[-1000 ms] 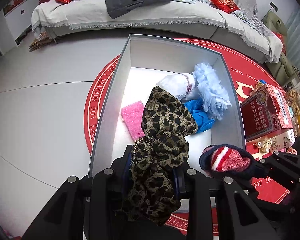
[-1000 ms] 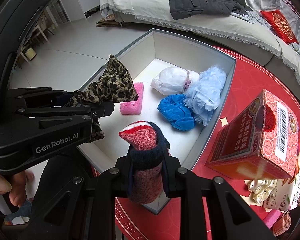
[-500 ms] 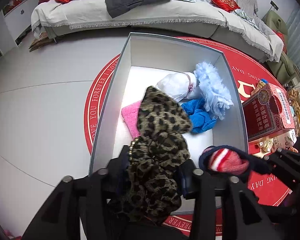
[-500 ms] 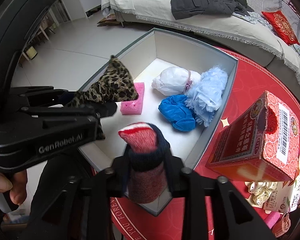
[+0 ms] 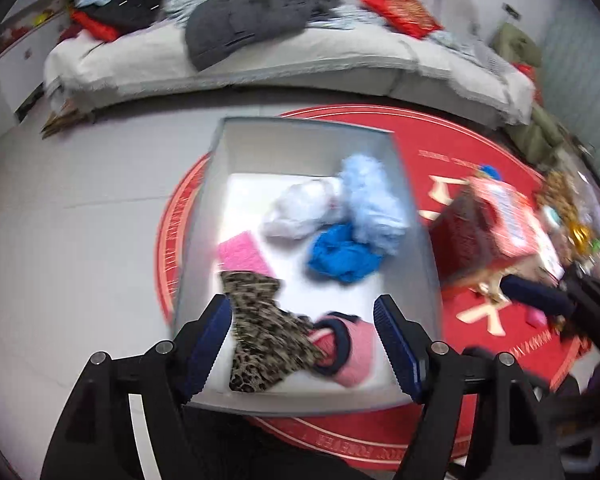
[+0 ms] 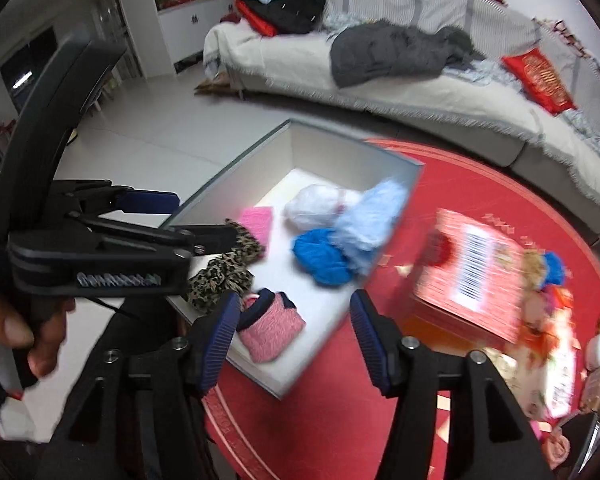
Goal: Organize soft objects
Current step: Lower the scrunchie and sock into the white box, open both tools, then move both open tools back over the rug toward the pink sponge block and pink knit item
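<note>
Left gripper [image 5: 302,344] and right gripper [image 6: 290,336], jaws just opened and empty, above grey box [image 5: 308,136] (leopard cloth [image 5: 266,344], pink sock [image 5: 350,354] inside); red carton [image 6: 472,276] beside.

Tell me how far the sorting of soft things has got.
Done: six soft items lie in the box, including the leopard cloth and pink knit piece. In hand: nothing; left gripper and right gripper, jaws just opening, are empty. Left: more small items by the red carton.
</note>
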Demonstrator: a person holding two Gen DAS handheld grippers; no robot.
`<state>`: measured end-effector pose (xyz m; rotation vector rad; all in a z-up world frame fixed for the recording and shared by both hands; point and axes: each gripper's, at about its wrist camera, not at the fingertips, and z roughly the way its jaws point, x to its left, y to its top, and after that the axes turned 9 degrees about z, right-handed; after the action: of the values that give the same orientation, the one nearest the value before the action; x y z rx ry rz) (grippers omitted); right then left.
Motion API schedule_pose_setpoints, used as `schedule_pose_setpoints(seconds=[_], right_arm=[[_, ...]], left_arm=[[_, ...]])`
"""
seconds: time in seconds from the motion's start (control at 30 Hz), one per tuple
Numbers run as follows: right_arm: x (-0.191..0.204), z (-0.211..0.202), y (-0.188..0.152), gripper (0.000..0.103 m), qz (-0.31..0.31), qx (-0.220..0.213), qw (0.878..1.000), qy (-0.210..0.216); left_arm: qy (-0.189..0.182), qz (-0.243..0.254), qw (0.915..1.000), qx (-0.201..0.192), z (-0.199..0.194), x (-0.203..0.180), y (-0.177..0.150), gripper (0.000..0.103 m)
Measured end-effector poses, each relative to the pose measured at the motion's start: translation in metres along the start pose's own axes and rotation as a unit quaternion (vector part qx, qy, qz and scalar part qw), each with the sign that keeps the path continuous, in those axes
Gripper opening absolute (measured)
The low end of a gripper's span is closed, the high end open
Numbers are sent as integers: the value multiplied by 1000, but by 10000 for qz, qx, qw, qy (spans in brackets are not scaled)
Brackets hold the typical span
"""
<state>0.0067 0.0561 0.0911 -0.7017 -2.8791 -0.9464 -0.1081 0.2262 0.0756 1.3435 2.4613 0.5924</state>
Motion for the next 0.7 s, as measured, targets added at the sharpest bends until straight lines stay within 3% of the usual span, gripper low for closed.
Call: schedule_pose_setpoints(seconds=[0.13,0.27,0.47,0.7], right_arm=[[-36,-27,-32,66,287,-129,9989,-352],[-89,-39,-74,67,1059,22,9917,-734],[-171,-42,-133,67,2269,263,9654,-1254],[-236,-50,-187,67,3215,319,9315,-1673]], left_arm=[[-328,595,9976,-100,-13,-32,-5,74],[-769,1427,9867,-104,-23,-89,-17,74],[-1445,2352,9611,101,-21,-173,-31,74],[-1531,2954,9410,618,25,-241,-37,74]])
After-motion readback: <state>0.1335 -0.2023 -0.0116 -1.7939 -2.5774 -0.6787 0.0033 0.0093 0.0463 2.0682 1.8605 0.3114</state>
